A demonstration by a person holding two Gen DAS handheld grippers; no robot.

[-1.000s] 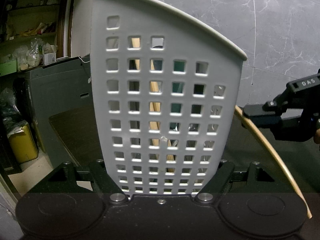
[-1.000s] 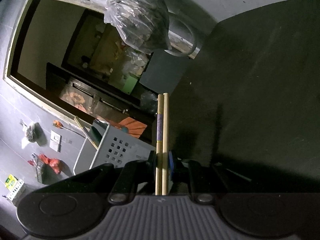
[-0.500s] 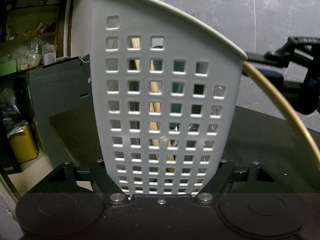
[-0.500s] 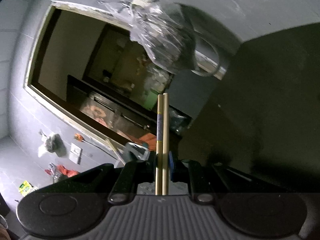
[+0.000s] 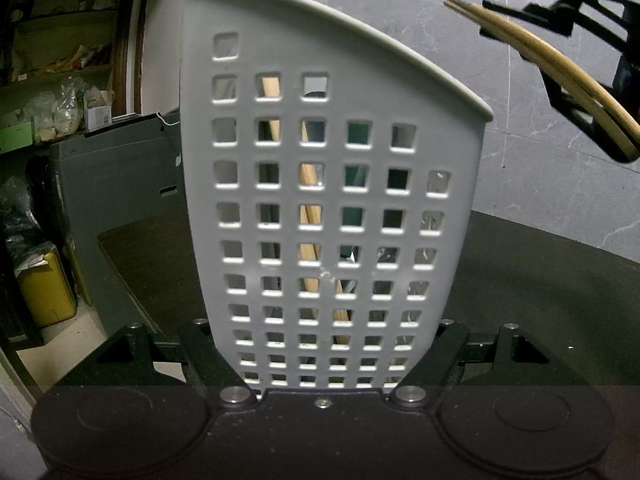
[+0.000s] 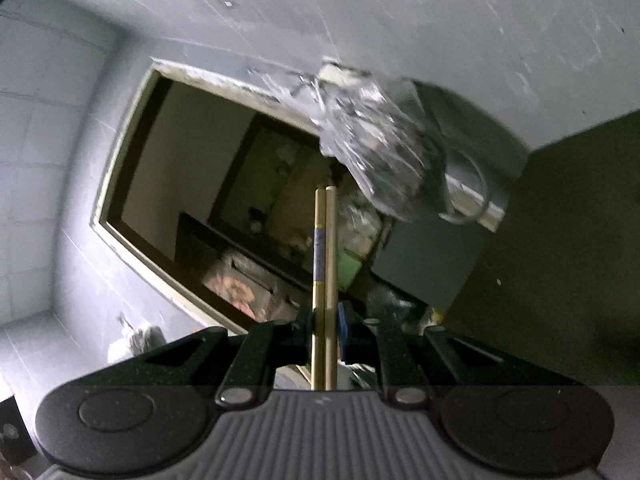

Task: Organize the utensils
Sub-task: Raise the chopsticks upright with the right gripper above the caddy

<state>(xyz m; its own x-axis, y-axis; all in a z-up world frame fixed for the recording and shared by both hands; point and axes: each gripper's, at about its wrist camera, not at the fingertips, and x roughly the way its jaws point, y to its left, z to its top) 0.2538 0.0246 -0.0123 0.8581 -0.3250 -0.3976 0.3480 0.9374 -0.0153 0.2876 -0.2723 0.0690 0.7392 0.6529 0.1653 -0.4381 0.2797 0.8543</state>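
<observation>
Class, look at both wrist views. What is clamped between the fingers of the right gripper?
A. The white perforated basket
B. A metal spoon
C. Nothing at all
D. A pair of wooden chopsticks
D: in the right wrist view the right gripper has its fingers pressed against a pair of wooden chopsticks lying side by side, while the white perforated basket sits between the left gripper's fingers.

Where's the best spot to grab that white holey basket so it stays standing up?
Grab the white perforated plastic utensil basket low down near its base, squeezing its two opposite side walls from the front, as the left tongs do now. It is tall with flat sides, so a low, level grip probably keeps it upright and leaves the open rim free for the wooden chopsticks held in the right tongs.
</observation>
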